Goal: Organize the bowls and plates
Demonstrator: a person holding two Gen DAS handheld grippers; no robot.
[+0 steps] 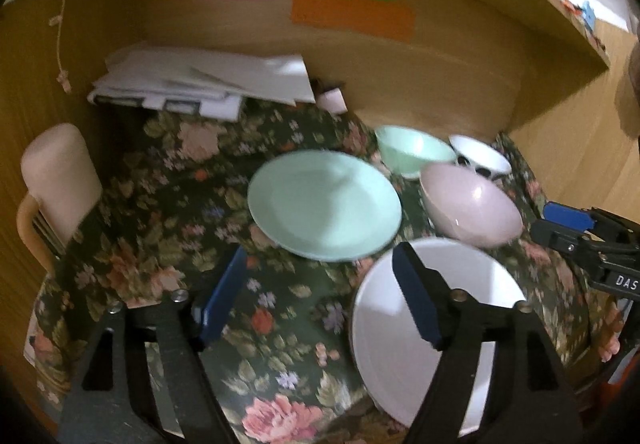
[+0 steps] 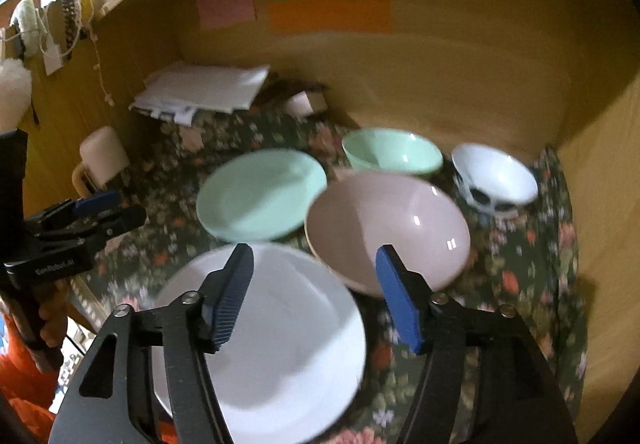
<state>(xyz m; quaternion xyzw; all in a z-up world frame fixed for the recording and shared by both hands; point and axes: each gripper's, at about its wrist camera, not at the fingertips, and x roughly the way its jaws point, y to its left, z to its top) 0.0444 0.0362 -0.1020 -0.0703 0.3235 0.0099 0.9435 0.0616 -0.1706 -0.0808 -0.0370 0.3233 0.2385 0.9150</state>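
A mint green plate [image 1: 324,202] [image 2: 260,194] lies mid-table on the floral cloth. A white plate [image 1: 440,332] [image 2: 272,344] lies nearest me. A pink bowl [image 1: 472,210] [image 2: 388,228] stands behind it, with a mint bowl [image 1: 414,150] [image 2: 392,154] and a white bowl with black spots [image 1: 480,158] [image 2: 494,180] further back. My left gripper [image 1: 320,284] is open and empty above the cloth, its right finger over the white plate. My right gripper [image 2: 314,284] is open and empty above the white plate and the pink bowl's near rim.
A stack of white papers [image 1: 200,84] [image 2: 204,88] lies at the back left. A pale mug [image 1: 60,180] [image 2: 102,158] stands at the left. Wooden walls [image 1: 400,64] enclose the back and sides, with coloured notes [image 1: 352,12] stuck on.
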